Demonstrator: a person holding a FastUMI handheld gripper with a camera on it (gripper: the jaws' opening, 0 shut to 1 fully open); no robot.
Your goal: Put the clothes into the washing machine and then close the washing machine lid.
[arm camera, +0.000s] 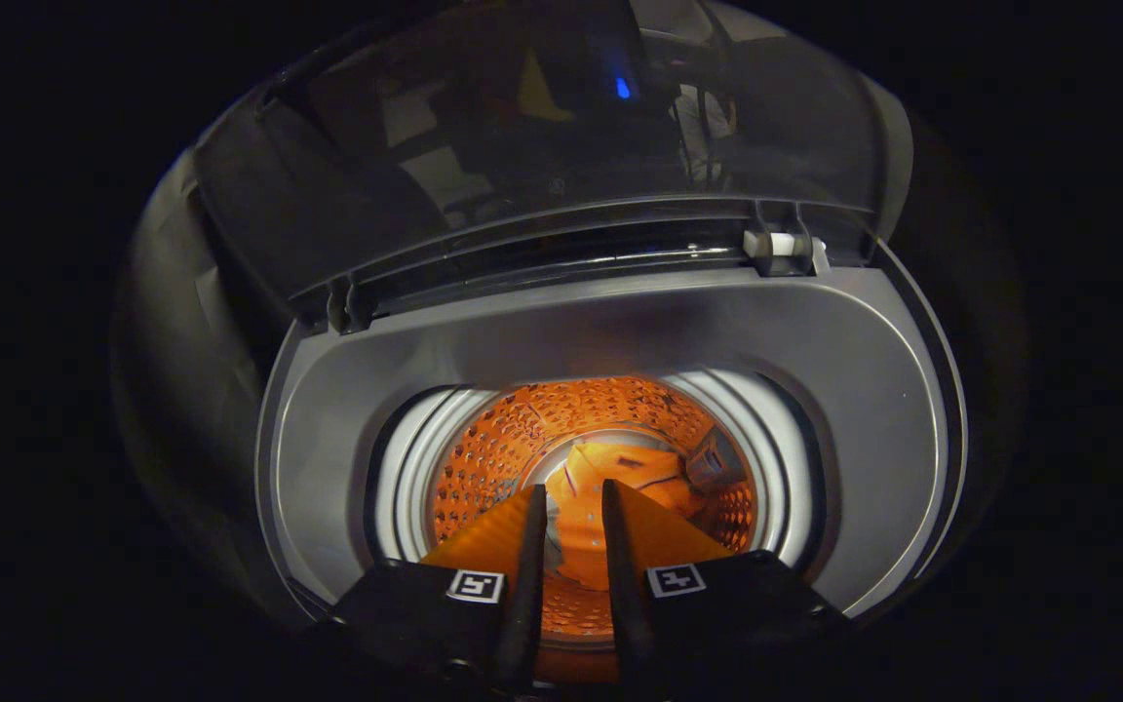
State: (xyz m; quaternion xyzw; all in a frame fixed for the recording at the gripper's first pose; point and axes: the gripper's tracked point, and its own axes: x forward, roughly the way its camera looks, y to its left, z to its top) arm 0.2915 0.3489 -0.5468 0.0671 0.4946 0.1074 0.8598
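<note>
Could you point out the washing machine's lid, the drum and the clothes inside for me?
Lid [542,127]: gripper view, on its raised see-through panel.
Drum [488,453]: gripper view, on its perforated inner wall.
Clothes [620,478]: gripper view, on the crumpled fabric at the drum's bottom, beyond the parted, empty jaws.

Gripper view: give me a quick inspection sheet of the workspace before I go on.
Surface: grey top deck of the washing machine, bare around the drum mouth.
Job's things: orange cloth lies at the bottom of the perforated drum; the transparent lid stands raised behind the opening, not yet closed.
Clutter: nothing seen.
Gripper: gripper hangs over the drum mouth, fingers slightly apart, nothing between them; cloth lies beyond the tips.
Cables: nothing seen.
Surroundings: dark; reflections and a small blue light on the lid.
</note>
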